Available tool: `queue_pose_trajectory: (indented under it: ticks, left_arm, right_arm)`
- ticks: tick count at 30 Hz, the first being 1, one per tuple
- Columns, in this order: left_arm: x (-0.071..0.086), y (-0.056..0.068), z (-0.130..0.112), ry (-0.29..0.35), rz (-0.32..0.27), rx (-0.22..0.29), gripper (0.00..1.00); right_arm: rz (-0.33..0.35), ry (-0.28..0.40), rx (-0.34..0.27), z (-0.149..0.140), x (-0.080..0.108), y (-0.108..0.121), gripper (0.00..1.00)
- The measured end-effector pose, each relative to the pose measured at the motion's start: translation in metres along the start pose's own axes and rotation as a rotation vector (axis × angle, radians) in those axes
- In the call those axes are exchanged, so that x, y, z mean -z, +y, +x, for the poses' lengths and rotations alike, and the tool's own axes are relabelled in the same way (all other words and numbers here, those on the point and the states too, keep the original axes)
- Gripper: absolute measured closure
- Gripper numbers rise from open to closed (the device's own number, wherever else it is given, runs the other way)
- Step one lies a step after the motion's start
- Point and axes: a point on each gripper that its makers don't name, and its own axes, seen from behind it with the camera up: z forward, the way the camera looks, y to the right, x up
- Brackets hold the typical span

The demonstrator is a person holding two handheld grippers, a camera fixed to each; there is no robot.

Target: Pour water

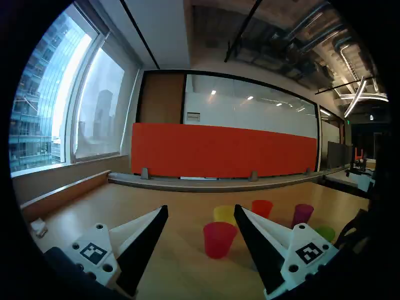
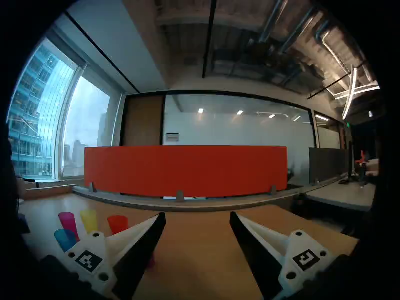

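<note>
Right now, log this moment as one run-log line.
left gripper: open, empty | right gripper: open, empty | nearest cup: upright on table | pour: not begun

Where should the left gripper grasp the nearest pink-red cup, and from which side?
Probably take the pink-red cup across its side wall below the rim, coming level from the near side: it stands upright, tapers downward, and the open left gripper faces it.

No legible text, wall notice [image 1: 193, 117] too small to read
</note>
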Motion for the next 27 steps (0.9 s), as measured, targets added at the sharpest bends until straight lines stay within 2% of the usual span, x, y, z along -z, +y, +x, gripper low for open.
queue_pose_trajectory:
  ticks: [15, 27]
  left_arm:
    - [-0.01, -0.004, 0.002, 0.038, 0.065, -0.025, 0.02]
    - [-0.009, -0.003, -0.009, 0.05, 0.087, -0.083, 0.02]
  right_arm:
    - [-0.01, 0.008, -0.018, 0.005, 0.003, 0.003, 0.01]
    - [-0.017, -0.006, -0.031, 0.002, 0.006, 0.005, 0.01]
